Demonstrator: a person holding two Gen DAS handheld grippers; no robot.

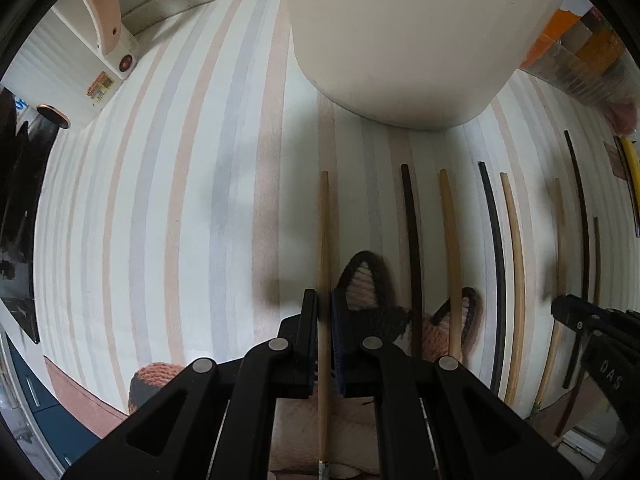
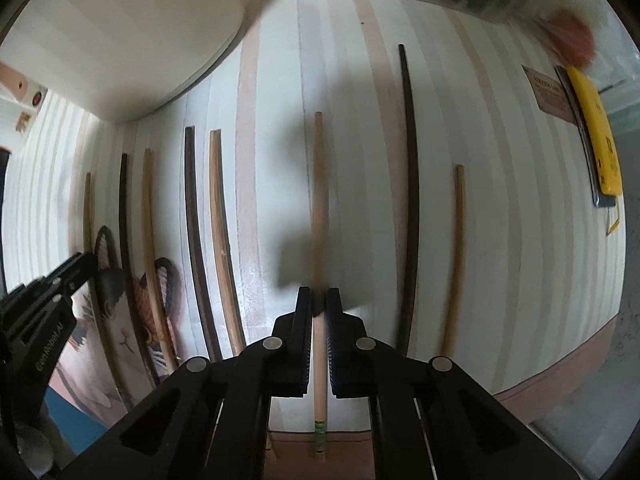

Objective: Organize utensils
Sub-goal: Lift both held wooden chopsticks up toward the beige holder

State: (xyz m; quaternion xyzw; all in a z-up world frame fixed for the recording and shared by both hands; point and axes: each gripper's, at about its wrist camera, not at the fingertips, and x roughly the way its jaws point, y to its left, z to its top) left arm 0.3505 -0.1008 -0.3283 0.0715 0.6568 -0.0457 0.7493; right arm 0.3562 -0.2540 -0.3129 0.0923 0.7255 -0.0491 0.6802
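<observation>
My left gripper [image 1: 324,300] points down at a striped placemat [image 1: 180,200] and is shut on a light wooden chopstick [image 1: 324,220], which runs lengthwise between its pads. My right gripper [image 2: 319,296] is shut the same way on another light wooden chopstick [image 2: 318,180] with a green band near its lower end. Several more chopsticks lie in a row on the mat, dark [image 1: 412,240] and light [image 1: 450,240] ones between the two grippers, plus a long dark one [image 2: 408,180] and a thin light one [image 2: 459,248] further right. Each gripper shows at the edge of the other's view.
A large white container [image 1: 400,40] stands on the mat just beyond the chopsticks. A knitted cat-shaped mat [image 1: 368,280] lies under the nearer sticks. A white appliance with a red button [image 1: 100,52] sits at the far left, and a yellow object [image 2: 596,132] lies at the right.
</observation>
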